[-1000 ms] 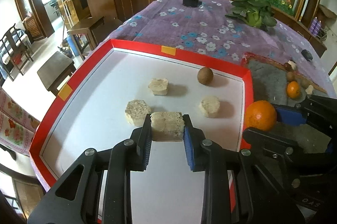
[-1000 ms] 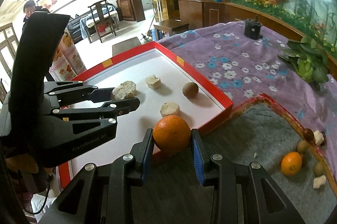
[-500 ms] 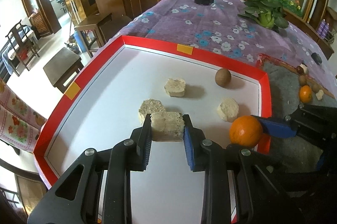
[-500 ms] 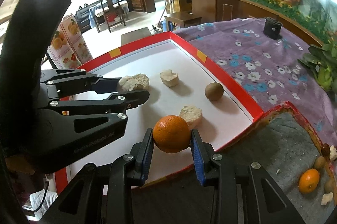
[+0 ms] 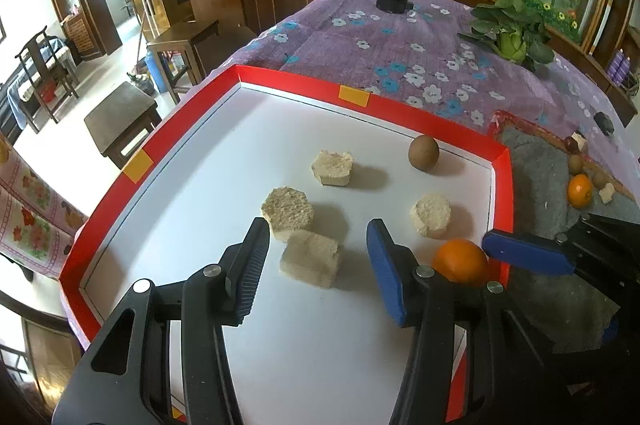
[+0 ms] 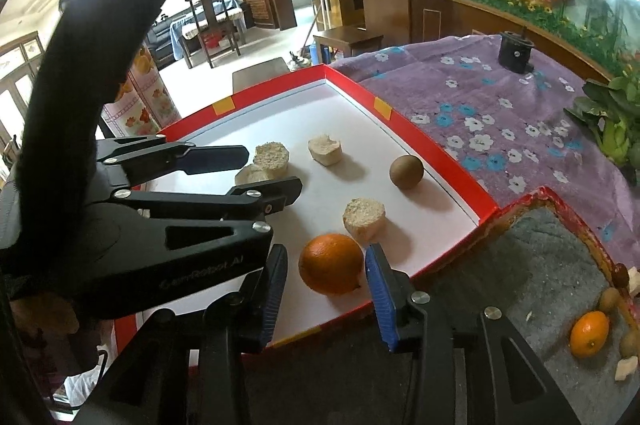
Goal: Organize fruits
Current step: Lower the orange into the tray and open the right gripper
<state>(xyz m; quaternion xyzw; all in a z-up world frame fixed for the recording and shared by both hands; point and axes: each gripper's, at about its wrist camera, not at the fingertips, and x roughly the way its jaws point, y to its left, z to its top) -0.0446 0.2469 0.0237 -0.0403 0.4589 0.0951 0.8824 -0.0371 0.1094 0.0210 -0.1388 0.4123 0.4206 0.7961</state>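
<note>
Two grippers just opening, mine: left gripper (image 5: 316, 261) spread around cake (image 5: 310, 258); right gripper (image 6: 326, 289) spread around orange (image 6: 331, 263). Risk: orange rolls if nudged.

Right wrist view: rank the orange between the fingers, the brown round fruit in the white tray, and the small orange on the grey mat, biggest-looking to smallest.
1. Orange, though it is nearest the camera.
2. Brown round fruit.
3. Small orange, about the same as the brown fruit; unsure.

Embossed lettering on side of left gripper (image 6: 272, 167) body, right wrist view: reads roughly "GenRobot.AI", faint, black on black. Bottle label on far counter too small to read. No other legible text, number or sign in either view.
</note>
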